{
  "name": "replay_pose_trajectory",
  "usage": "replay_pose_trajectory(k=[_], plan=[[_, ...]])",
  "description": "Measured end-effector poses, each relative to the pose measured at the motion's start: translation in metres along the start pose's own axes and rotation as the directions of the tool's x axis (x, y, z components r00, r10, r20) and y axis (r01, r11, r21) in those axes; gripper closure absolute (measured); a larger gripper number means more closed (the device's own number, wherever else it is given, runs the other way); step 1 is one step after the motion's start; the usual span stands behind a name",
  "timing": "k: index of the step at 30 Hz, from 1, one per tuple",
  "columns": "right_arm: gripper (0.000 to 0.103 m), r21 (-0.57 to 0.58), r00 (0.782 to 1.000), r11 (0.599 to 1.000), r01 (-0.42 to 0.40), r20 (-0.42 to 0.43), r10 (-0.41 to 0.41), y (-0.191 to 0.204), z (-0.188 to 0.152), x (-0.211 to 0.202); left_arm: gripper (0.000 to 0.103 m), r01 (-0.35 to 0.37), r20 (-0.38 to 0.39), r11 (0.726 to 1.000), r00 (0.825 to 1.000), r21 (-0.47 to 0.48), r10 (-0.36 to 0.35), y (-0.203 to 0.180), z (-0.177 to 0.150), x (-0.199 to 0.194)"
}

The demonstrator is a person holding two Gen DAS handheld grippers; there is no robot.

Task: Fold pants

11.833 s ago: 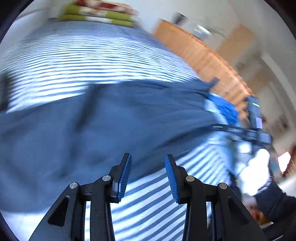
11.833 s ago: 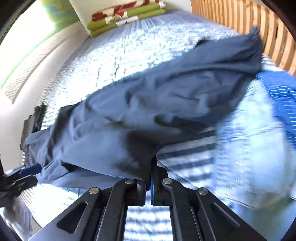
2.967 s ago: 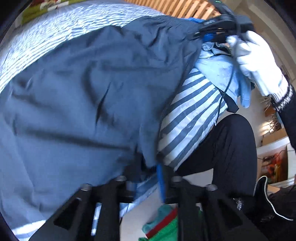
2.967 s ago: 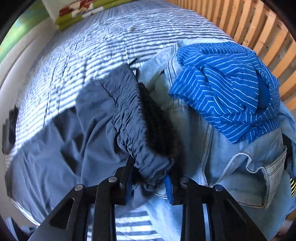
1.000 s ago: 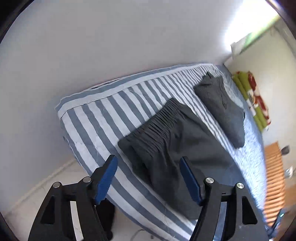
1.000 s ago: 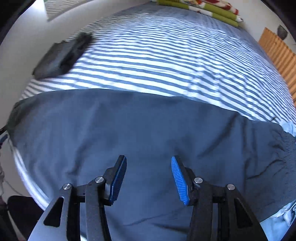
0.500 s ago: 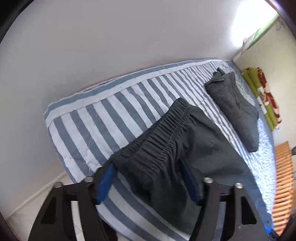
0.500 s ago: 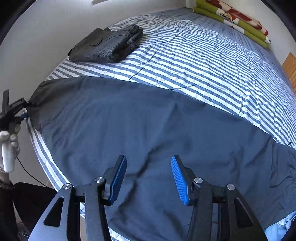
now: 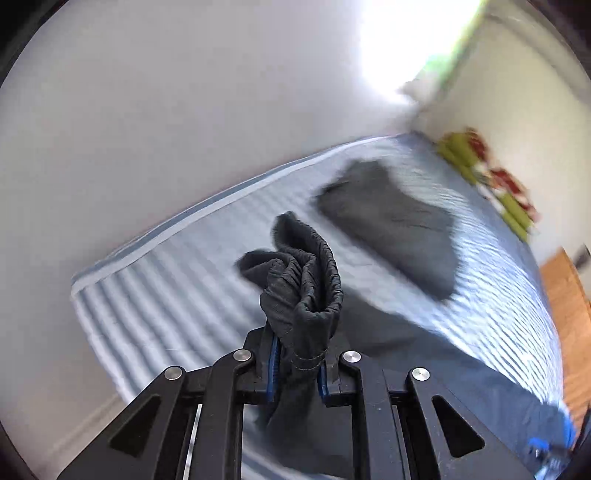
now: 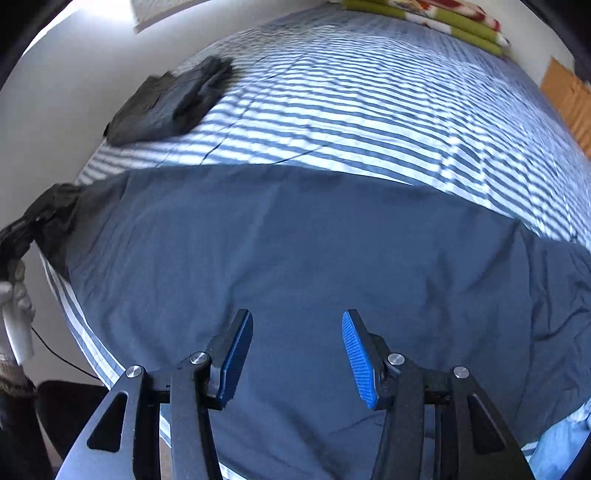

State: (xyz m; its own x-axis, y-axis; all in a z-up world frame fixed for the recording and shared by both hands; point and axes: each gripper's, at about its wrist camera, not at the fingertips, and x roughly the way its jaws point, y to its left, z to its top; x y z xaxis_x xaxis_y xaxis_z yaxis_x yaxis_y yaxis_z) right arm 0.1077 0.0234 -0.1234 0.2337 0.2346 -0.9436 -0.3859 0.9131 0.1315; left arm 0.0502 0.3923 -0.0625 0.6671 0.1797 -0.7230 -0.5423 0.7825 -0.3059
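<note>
While closing, left tongs (image 9: 295,363) pinch bunched waistband (image 9: 304,280) of pants (image 10: 314,266), lifted off bed (image 10: 369,103). Angled down toward bed's near corner. Gloved hand (image 10: 16,295) on that tool at left edge of right view, cloth drawn taut to it.

Right tongs (image 10: 297,349) spread wide, nothing between blue pads (image 10: 356,358). Pointing steeply down, hovering over pants' middle.

Pants spread flat across near edge of striped bed, one end raised at left. Beyond, folded dark garment (image 10: 170,103) near wall (image 9: 184,92); green-red pillows (image 10: 436,18) at far end.
</note>
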Motion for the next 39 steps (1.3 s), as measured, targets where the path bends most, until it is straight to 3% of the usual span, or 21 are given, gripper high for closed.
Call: replay_pose_trajectory(k=[2, 4, 6, 9, 11, 13, 15, 16, 17, 18, 21, 22, 24, 26, 31, 32, 34, 36, 38, 39], plan=[[0.056, 0.039, 1.0, 0.999, -0.004, 0.017, 0.003, -0.018, -0.001, -0.008, 0.087, 0.059, 0.018, 0.993, 0.998, 0.1, -0.061, -0.05, -0.01, -0.015], [0.057, 0.08, 1.0, 0.997, -0.02, 0.025, 0.018, -0.035, -0.003, -0.014, 0.087, 0.116, 0.015, 0.969, 0.992, 0.219, -0.122, -0.107, -0.031, -0.024], [0.056, 0.143, 0.998, 0.988, -0.049, 0.031, 0.045, -0.057, -0.006, -0.018, 0.087, 0.185, -0.017, 0.927, 0.982, 0.325, -0.19, -0.161, -0.062, -0.029], [0.056, 0.22, 0.996, 0.972, -0.087, 0.037, 0.081, -0.084, -0.014, -0.021, 0.087, 0.316, -0.154, 0.828, 0.949, 0.464, -0.276, -0.24, -0.133, -0.022], [0.056, 0.262, 0.993, 0.958, -0.12, 0.036, 0.114, -0.098, -0.019, -0.019, 0.087, 0.353, -0.229, 0.758, 0.935, 0.548, -0.27, -0.276, -0.18, -0.014], [0.056, 0.283, 0.991, 0.95, -0.135, 0.037, 0.13, -0.106, -0.023, -0.017, 0.087, 0.406, -0.323, 0.701, 0.911, 0.587, -0.256, -0.301, -0.224, -0.001], [0.056, 0.288, 0.991, 0.948, -0.137, 0.042, 0.131, -0.111, -0.026, -0.015, 0.086, 0.425, -0.362, 0.666, 0.9, 0.613, -0.242, -0.312, -0.246, 0.006], [0.056, 0.29, 0.989, 0.946, -0.147, 0.043, 0.141, -0.112, -0.027, -0.014, 0.083, 0.426, -0.378, 0.63, 0.9, 0.65, -0.219, -0.319, -0.259, 0.007], [0.056, 0.293, 0.986, 0.942, -0.166, 0.044, 0.16, -0.113, -0.027, -0.012, 0.077, 0.423, -0.38, 0.614, 0.901, 0.666, -0.208, -0.32, -0.267, 0.005], [0.056, 0.293, 0.984, 0.939, -0.18, 0.042, 0.175, -0.113, -0.027, -0.011, 0.063, 0.427, -0.389, 0.601, 0.899, 0.676, -0.201, -0.321, -0.272, 0.002], [0.056, 0.296, 0.979, 0.934, -0.202, 0.032, 0.202, -0.112, -0.026, -0.005, 0.039, 0.491, -0.425, 0.572, 0.868, 0.658, -0.256, -0.312, -0.275, -0.021], [0.056, 0.299, 0.977, 0.931, -0.211, 0.027, 0.213, -0.111, -0.026, -0.003, 0.037, 0.509, -0.426, 0.556, 0.859, 0.657, -0.283, -0.306, -0.273, -0.033], [0.056, 0.308, 0.971, 0.923, -0.232, 0.016, 0.239, -0.107, -0.025, 0.002, 0.034, 0.515, -0.413, 0.553, 0.857, 0.656, -0.308, -0.289, -0.269, -0.053], [0.056, 0.306, 0.967, 0.92, -0.244, 0.004, 0.255, -0.1, -0.026, 0.006, 0.034, 0.515, -0.402, 0.579, 0.857, 0.632, -0.324, -0.266, -0.257, -0.065], [0.056, 0.258, 0.972, 0.939, -0.225, -0.001, 0.233, -0.077, -0.024, 0.006, 0.034, 0.45, -0.338, 0.665, 0.892, 0.597, -0.299, -0.225, -0.222, -0.061], [0.056, 0.257, 0.979, 0.947, -0.19, -0.026, 0.203, -0.072, -0.023, 0.009, 0.035, 0.452, -0.34, 0.681, 0.89, 0.576, -0.303, -0.22, -0.212, -0.054], [0.056, 0.279, 0.979, 0.945, -0.17, -0.063, 0.194, -0.067, -0.024, 0.017, 0.035, 0.492, -0.371, 0.689, 0.867, 0.532, -0.333, -0.213, -0.205, -0.05], [0.056, 0.322, 0.962, 0.922, -0.215, -0.094, 0.257, -0.067, -0.029, 0.026, 0.036, 0.533, -0.4, 0.663, 0.843, 0.526, -0.361, -0.225, -0.206, -0.049], [0.056, 0.373, 0.95, 0.897, -0.237, -0.106, 0.295, -0.072, -0.035, 0.033, 0.036, 0.582, -0.429, 0.597, 0.812, 0.552, -0.394, -0.246, -0.217, -0.052], [0.056, 0.395, 0.949, 0.888, -0.235, -0.103, 0.297, -0.076, -0.038, 0.034, 0.036, 0.604, -0.451, 0.549, 0.797, 0.578, -0.402, -0.258, -0.226, -0.054]])
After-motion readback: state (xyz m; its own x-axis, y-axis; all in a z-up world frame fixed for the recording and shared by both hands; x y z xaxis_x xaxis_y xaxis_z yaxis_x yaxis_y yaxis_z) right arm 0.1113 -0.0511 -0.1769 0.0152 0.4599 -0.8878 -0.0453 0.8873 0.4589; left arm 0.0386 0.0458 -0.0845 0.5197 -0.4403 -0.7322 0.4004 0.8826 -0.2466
